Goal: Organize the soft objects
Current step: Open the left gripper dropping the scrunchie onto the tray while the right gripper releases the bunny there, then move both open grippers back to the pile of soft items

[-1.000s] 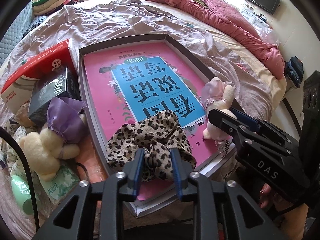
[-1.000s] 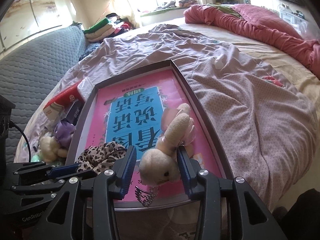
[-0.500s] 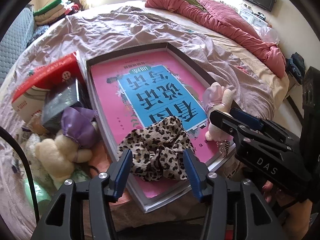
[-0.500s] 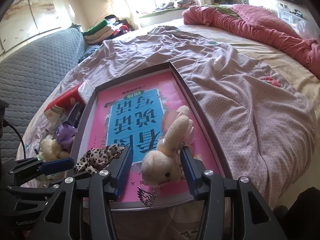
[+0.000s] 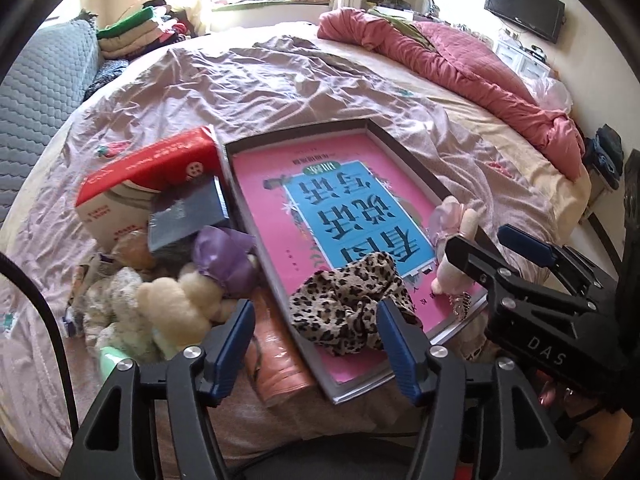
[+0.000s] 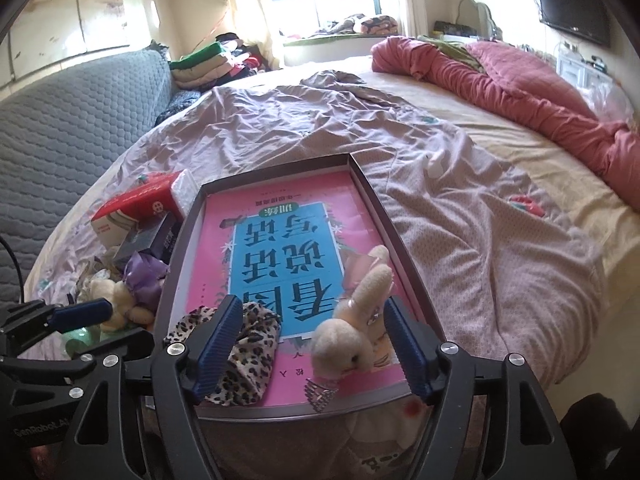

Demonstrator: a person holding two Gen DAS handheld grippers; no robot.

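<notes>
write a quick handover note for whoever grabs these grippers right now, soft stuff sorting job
Left gripper: open, empty, near the front of the tray.
Right gripper: open, empty; the small bunny plush lies between its fingers, not clamped.

In the grey tray, on the pink book: leopard scrunchie at the near left, bunny plush at the near right.

Outside, left of the tray: cream plush with purple bow in the pile by the red box and dark box.

Done: two soft items in the tray. Left: the cream plush, probably next; check the pile for other soft things.
</notes>
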